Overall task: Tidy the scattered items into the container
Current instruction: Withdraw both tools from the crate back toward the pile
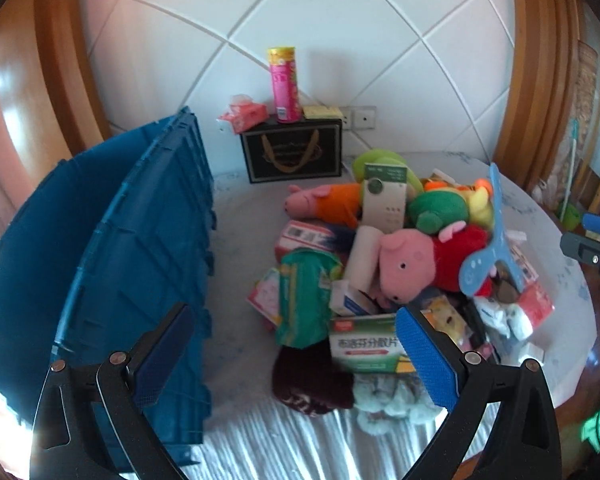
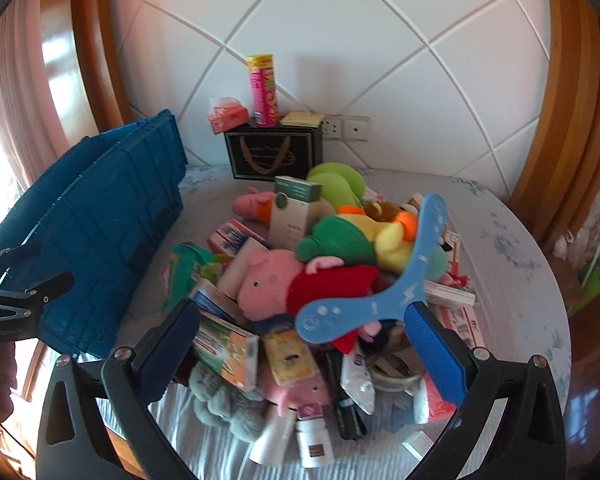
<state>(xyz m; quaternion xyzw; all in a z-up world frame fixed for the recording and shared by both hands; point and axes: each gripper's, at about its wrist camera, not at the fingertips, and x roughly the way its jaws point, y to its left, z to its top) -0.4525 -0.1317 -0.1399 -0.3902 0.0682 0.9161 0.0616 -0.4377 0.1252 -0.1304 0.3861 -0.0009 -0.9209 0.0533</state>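
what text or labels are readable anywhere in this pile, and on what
"布洛芬分散片" on the green and white medicine box at the near edge of the pile.
Faint lettering on the left gripper's body, seen at the edge of the right wrist view: too blurred to read.
Pink can, tall white and green box, red and white box, white bottle: print too small or blurred to read.

A blue plastic crate (image 1: 140,248) stands at the left of the bed, beside a heap of plush toys and medicine boxes: a pink pig plush (image 2: 276,284) (red dress), a blue boomerang (image 2: 380,300) on top.
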